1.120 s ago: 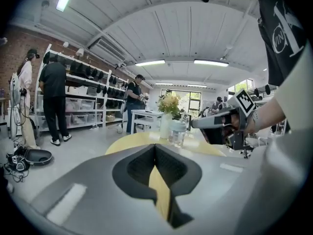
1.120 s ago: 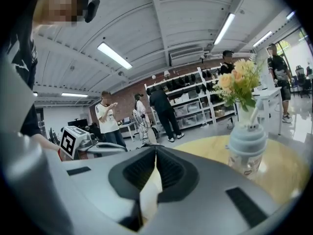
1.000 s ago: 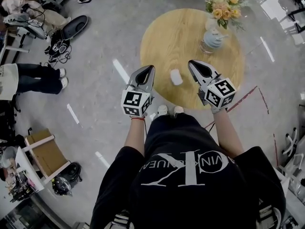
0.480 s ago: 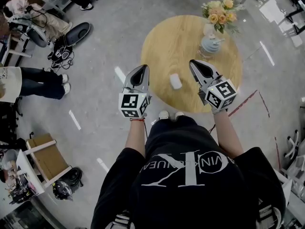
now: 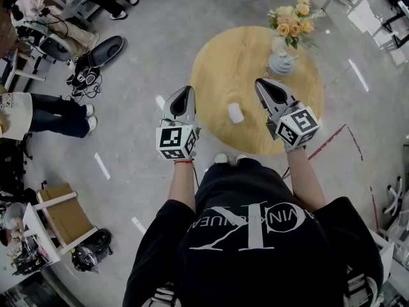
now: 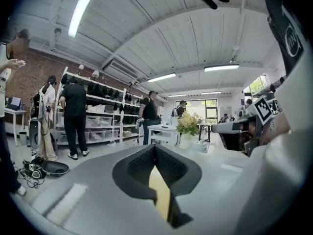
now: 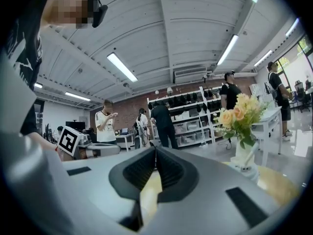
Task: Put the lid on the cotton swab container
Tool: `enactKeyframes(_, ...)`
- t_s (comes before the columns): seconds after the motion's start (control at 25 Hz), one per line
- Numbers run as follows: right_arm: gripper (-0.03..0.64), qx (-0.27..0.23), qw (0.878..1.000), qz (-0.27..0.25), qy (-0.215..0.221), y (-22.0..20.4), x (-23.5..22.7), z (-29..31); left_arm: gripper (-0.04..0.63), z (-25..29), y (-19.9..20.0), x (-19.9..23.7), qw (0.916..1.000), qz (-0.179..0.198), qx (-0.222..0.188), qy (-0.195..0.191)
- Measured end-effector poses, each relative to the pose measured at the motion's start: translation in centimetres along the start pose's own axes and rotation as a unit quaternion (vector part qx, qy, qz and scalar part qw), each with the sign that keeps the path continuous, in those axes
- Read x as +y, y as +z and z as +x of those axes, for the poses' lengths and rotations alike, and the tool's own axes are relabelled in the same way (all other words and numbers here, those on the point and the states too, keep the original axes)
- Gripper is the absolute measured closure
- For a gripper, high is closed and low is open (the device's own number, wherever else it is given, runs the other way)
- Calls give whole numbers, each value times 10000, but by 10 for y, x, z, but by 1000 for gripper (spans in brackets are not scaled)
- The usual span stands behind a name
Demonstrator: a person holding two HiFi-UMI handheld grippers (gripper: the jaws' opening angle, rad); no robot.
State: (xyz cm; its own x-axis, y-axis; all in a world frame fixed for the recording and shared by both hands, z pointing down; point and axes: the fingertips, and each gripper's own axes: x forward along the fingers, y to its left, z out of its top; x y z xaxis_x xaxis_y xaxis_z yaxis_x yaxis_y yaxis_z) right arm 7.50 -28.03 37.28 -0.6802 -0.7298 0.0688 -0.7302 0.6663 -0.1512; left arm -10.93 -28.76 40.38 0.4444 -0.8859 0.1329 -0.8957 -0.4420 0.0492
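Note:
A small white container (image 5: 236, 112) lies on the round wooden table (image 5: 220, 69), near its front edge. It sits between my two grippers and below them, touched by neither. My left gripper (image 5: 184, 92) is held over the table's left edge with its jaws shut and nothing in them. On the right, my right gripper (image 5: 261, 82) is also shut and empty. In the left gripper view the shut jaws (image 6: 155, 148) point level across the room, with the right gripper (image 6: 239, 130) beside them. The right gripper view shows its own shut jaws (image 7: 155, 151). No separate lid shows.
A vase of yellow and peach flowers (image 5: 289, 23) stands at the table's far right, with a grey-blue pot (image 5: 281, 61) in front of it. People stand by shelves (image 6: 98, 126) across the room. A wooden stool (image 5: 61, 206) and bags (image 5: 96, 40) lie on the floor at left.
Both grippers have risen a little, staying shut and empty. The white container has not moved on the table.

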Motion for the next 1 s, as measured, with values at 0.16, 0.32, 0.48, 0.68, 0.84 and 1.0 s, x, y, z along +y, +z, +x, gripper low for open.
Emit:
enactKeyframes(0.16,600,-73,10000,-35,6,6,-1,0,584,1,7,4,9999,35,-73,71)
enactKeyframes(0.32,600,-145,9999,-11,-26,11,-4,2,584,3,11,8,9998,60,-121,115)
enactKeyframes(0.48,600,-211,9998,-41,-33,16,-6,3,584,6,17,10,9997,89,-173,143)
enactKeyframes(0.68,600,-275,9996,-72,-35,22,-7,7,584,8,24,16,9994,147,-248,202)
enactKeyframes(0.84,600,-332,9994,-109,-60,28,-10,8,584,9,31,20,9990,198,-295,257)
enactKeyframes(1.0,600,-379,9992,-140,-51,33,-11,10,584,11,36,25,9986,216,-349,335)
